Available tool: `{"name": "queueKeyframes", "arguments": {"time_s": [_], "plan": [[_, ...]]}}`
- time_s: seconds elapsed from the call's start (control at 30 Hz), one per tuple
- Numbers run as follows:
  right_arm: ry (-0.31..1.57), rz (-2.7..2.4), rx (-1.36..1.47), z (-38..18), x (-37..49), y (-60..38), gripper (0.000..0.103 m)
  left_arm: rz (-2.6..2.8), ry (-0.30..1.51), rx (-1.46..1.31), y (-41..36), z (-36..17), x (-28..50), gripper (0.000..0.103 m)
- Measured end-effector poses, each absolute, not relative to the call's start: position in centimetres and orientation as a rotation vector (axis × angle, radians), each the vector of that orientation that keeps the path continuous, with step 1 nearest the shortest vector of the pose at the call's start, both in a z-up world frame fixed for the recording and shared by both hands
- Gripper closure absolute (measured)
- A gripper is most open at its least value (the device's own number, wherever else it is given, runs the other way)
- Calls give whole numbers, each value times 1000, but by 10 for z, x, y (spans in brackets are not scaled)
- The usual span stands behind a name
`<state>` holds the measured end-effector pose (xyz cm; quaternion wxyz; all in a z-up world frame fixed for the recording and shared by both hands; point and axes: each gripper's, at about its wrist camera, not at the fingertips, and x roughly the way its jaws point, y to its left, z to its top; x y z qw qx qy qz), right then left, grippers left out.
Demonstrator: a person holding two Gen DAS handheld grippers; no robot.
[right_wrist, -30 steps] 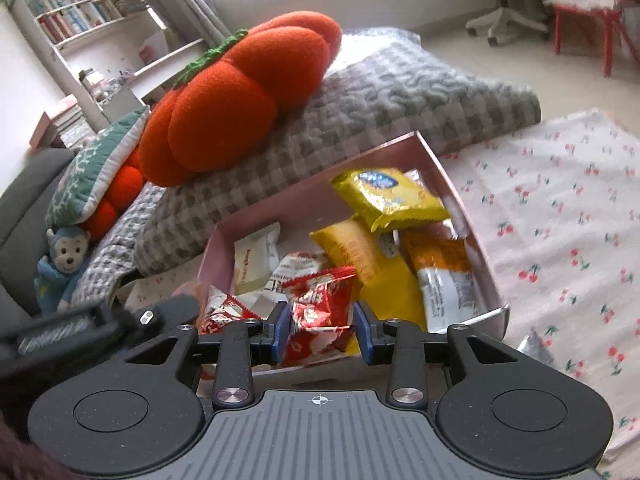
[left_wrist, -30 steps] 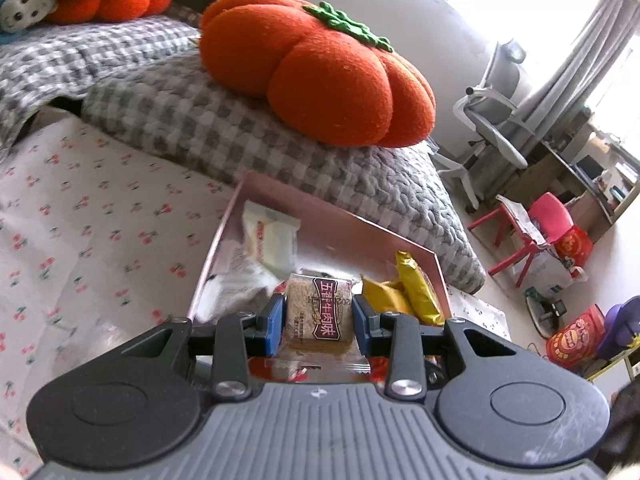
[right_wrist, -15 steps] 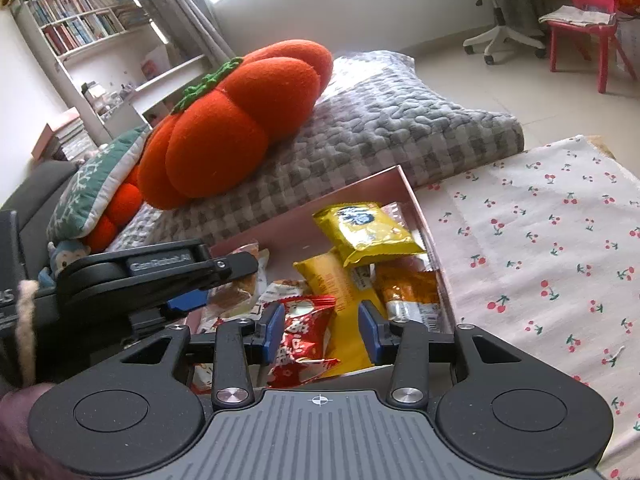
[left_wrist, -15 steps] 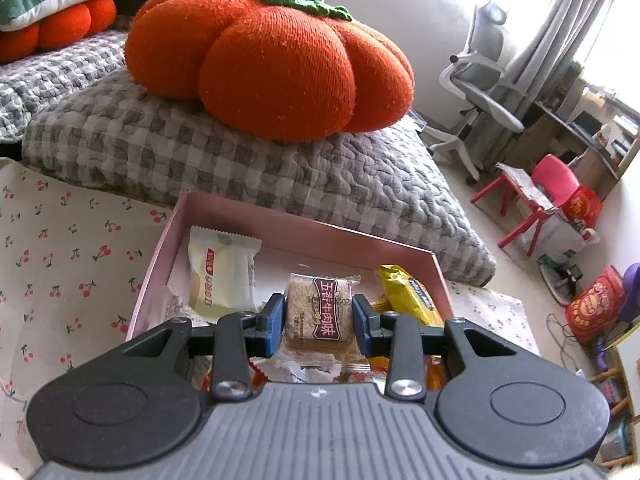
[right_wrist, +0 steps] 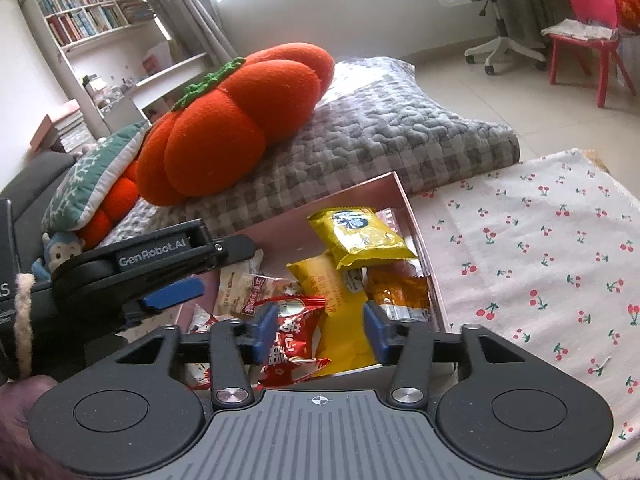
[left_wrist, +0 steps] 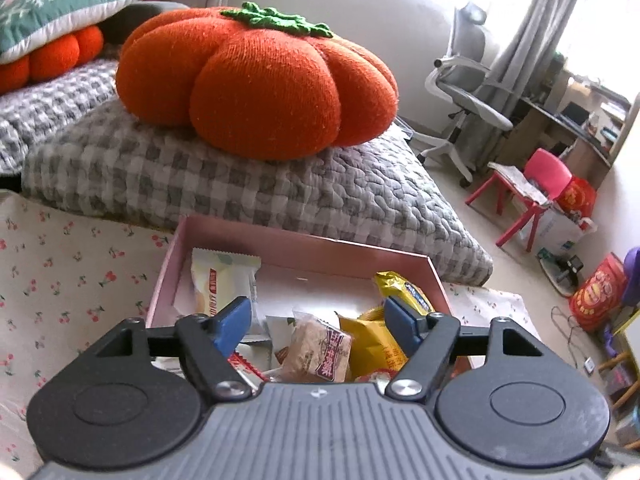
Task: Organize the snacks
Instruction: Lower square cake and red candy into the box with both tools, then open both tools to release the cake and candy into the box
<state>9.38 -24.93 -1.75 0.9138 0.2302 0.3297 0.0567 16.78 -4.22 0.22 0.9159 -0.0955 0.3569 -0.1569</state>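
Ahead of my left gripper (left_wrist: 318,320), the far middle of the pink box (left_wrist: 304,246) is lying bare; snack packets (right_wrist: 362,234) are crowding the near part. Beyond it the grey quilt (left_wrist: 248,184) and orange pumpkin cushion (left_wrist: 256,80) are blocking passage. To my right gripper's (right_wrist: 320,334) right, cherry-print cloth (right_wrist: 540,248) is lying open.

Each gripper is built from black plastic with a ribbed grey centre plate marked by a small crosshair. On the left gripper (left_wrist: 318,322), two round black discs flank the plate, and silver screws fix the black linkage arms. Blue pads (left_wrist: 234,322) are fitted on the fingertips. The right gripper (right_wrist: 318,330) is made the same way. White lettering "GenRobot.AI" is printed along the left gripper's side in the right wrist view.
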Motion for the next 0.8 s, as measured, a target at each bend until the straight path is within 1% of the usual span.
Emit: {"name": "queueKeyframes", "arguments": {"time_s": [0.17, 0.23, 0.37, 0.5, 0.57, 0.63, 0.8], "plan": [[676, 126, 459, -13, 90, -249, 53, -315, 736, -171, -37, 7, 158, 23], [674, 126, 447, -11, 88, -249, 47, -304, 742, -159, -35, 7, 153, 21], [675, 130, 422, -6, 83, -250, 43, -303, 759, -137, -31, 7, 140, 14], [684, 131, 405, -2, 76, -251, 34, -306, 775, -107, -26, 6, 126, 8], [689, 135, 388, 0, 73, -250, 32, -306, 779, -96, -23, 7, 118, 6], [697, 135, 367, 3, 68, -249, 25, -309, 785, -92, -20, 7, 111, 4], [708, 135, 325, 6, 58, -249, 20, -295, 804, -84, -11, 7, 93, 1]]}}
